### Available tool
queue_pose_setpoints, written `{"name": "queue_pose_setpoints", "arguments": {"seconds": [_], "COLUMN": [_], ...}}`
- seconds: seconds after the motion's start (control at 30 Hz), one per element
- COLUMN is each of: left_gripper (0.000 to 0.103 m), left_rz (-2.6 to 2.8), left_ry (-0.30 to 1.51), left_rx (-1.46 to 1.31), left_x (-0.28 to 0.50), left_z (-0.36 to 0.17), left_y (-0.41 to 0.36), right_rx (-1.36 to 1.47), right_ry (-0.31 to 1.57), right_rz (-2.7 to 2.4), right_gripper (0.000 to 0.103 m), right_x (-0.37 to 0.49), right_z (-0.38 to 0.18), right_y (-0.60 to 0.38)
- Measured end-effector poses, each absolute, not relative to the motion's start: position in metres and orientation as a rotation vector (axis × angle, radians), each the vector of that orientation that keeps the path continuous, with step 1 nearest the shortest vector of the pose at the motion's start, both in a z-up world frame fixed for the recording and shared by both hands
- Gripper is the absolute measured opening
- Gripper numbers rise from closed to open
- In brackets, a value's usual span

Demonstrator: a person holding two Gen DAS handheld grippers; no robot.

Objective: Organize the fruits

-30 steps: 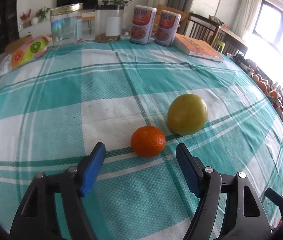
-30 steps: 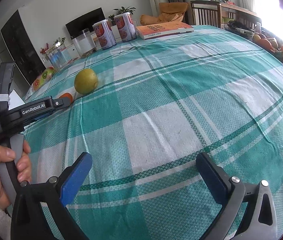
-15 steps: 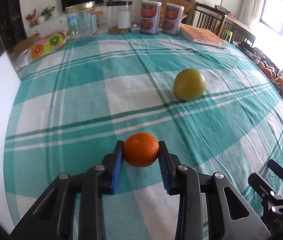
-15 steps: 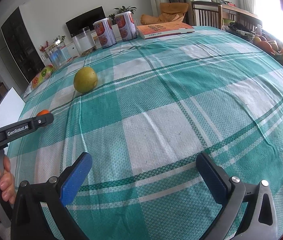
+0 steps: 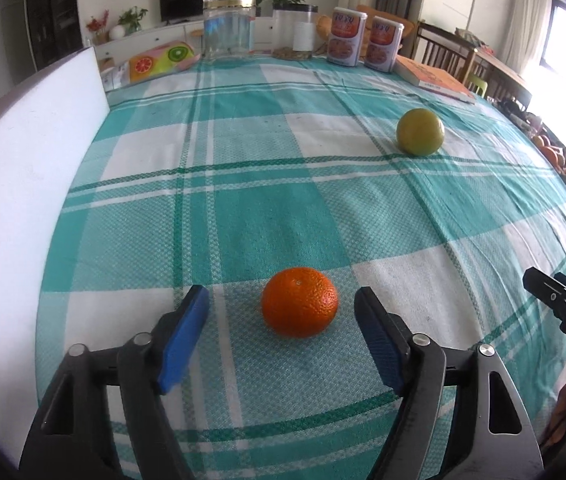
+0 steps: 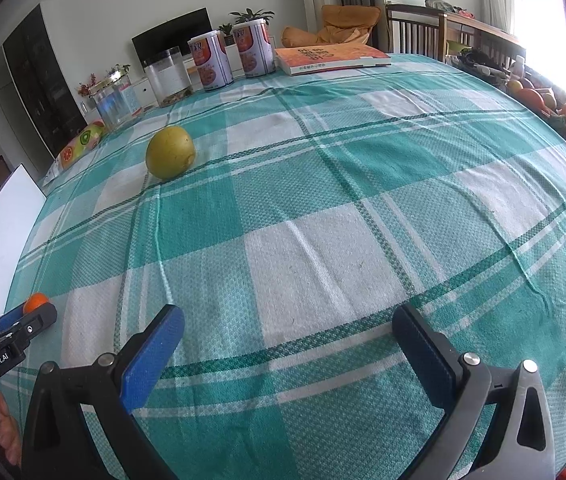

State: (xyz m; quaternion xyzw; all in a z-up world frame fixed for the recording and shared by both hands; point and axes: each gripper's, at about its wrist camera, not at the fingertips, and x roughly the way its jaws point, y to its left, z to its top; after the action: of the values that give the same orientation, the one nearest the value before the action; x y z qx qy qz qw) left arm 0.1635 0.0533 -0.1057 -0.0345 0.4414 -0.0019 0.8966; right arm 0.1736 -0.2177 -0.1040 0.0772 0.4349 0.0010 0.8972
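Nearest the left wrist camera, the left gripper (image 5: 281, 312) points down at the checked tablecloth (image 5: 283, 208) with its blue pads (image 5: 182, 336) spread and opening wider. The orange (image 5: 300, 302) sits on the cloth between them, at about twelve o'clock from the gripper, with a clear gap to each pad. Half a second earlier those pads were clamped on the orange; a second ago it lay free farther out, just beside the green-yellow fruit (image 5: 420, 131). Now that fruit is well apart from it, toward one o'clock. A white board (image 5: 23, 184) fills the nine o'clock side of the view, much larger than before. At three o'clock the tip of the other tool shows at the frame edge.

From the right wrist camera, the right gripper (image 6: 289, 338) holds its pads wide apart over bare cloth with nothing between them, unchanged from the earlier frames. At nine o'clock the left gripper shows small, a hand (image 6: 1, 428) on its grip, the orange peeking just past its tip. The green-yellow fruit lies toward eleven o'clock.

Farthest off, along the table's back edge around twelve o'clock, stand a clear jar (image 5: 227, 26), a second container (image 5: 294, 32), two printed cans (image 5: 365, 42) and an orange book (image 5: 435, 79), with a fruit-printed packet (image 5: 161, 62) at eleven o'clock.
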Motion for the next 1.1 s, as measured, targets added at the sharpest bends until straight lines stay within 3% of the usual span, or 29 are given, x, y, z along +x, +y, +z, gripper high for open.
{"name": "queue_pose_setpoints", "arguments": {"seconds": [0.07, 0.13, 0.3, 0.6, 0.77, 0.9, 0.93, 0.97, 1.0, 1.1], "left_gripper": [0.083, 0.092, 0.098, 0.1, 0.1, 0.1, 0.1, 0.1, 0.1, 0.1], "left_rz": [-0.004, 0.002, 0.002, -0.001, -0.001, -0.001, -0.001, -0.001, -0.001, -0.002], "left_ry": [0.906, 0.911, 0.926, 0.927, 0.927, 0.927, 0.927, 0.927, 0.927, 0.927], "left_rx": [-0.031, 0.001, -0.006, -0.005, -0.005, -0.005, -0.005, -0.005, -0.005, -0.005], "left_x": [0.161, 0.161, 0.163, 0.163, 0.163, 0.163, 0.163, 0.163, 0.163, 0.163], "left_z": [-0.109, -0.11, -0.113, -0.113, -0.113, -0.113, -0.114, -0.113, -0.114, -0.114], "left_y": [0.05, 0.045, 0.047, 0.046, 0.046, 0.046, 0.046, 0.046, 0.046, 0.046], "right_rx": [0.156, 0.152, 0.141, 0.322, 0.101, 0.304, 0.339, 0.329, 0.319, 0.333], "right_ry": [0.902, 0.904, 0.909, 0.974, 0.968, 1.075, 1.088, 1.068, 1.067, 1.059], "right_rz": [0.001, 0.0, -0.002, 0.218, 0.291, 0.263, 0.257, 0.238, 0.236, 0.266], "right_gripper": [0.103, 0.103, 0.103, 0.103, 0.102, 0.085, 0.074, 0.069, 0.051, 0.051], "right_x": [0.173, 0.173, 0.173, 0.245, 0.319, 0.354, 0.357, 0.356, 0.355, 0.34], "right_z": [-0.104, -0.104, -0.105, -0.08, -0.067, -0.09, -0.094, -0.092, -0.092, -0.09], "right_y": [-0.217, -0.217, -0.215, -0.19, -0.132, -0.139, -0.141, -0.142, -0.141, -0.144]}}
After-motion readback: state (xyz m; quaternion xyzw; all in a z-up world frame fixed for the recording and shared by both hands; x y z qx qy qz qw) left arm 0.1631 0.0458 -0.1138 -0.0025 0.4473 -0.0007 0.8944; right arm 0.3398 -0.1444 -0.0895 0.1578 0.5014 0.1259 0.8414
